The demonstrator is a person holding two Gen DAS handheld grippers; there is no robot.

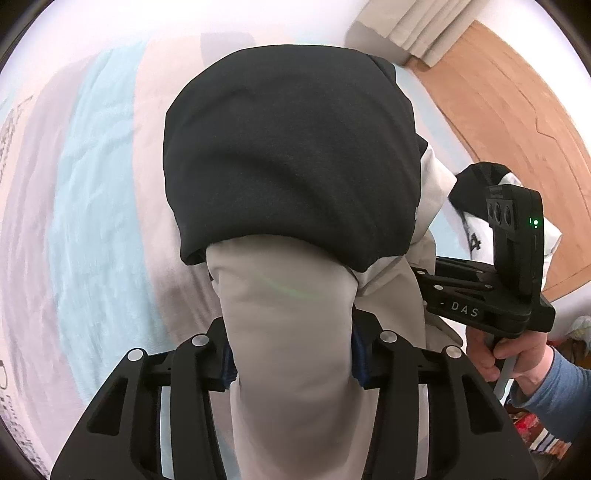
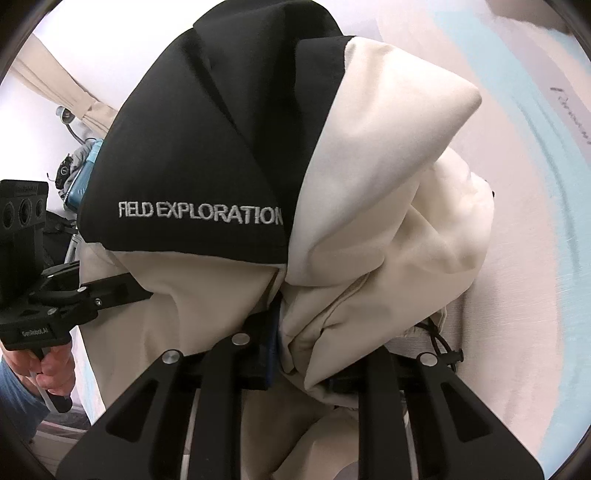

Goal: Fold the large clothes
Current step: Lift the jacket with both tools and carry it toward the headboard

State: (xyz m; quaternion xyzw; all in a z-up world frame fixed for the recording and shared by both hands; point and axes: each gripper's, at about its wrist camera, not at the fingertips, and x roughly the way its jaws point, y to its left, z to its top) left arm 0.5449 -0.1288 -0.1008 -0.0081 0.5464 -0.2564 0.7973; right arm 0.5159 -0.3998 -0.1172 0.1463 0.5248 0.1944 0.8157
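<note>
Fingers of the left gripper (image 1: 293,363) clamp a beige fold of the jacket (image 1: 288,162); those of the right gripper (image 2: 295,354) pinch a bunched cream fold. The garment hangs above the bed (image 1: 92,184), probably lifted so its panels can be laid out flat.

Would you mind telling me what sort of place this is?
Probably a bedroom: a pink and pale-blue bedspread lies under the jacket, with beige curtains and a wooden floor beyond.
</note>
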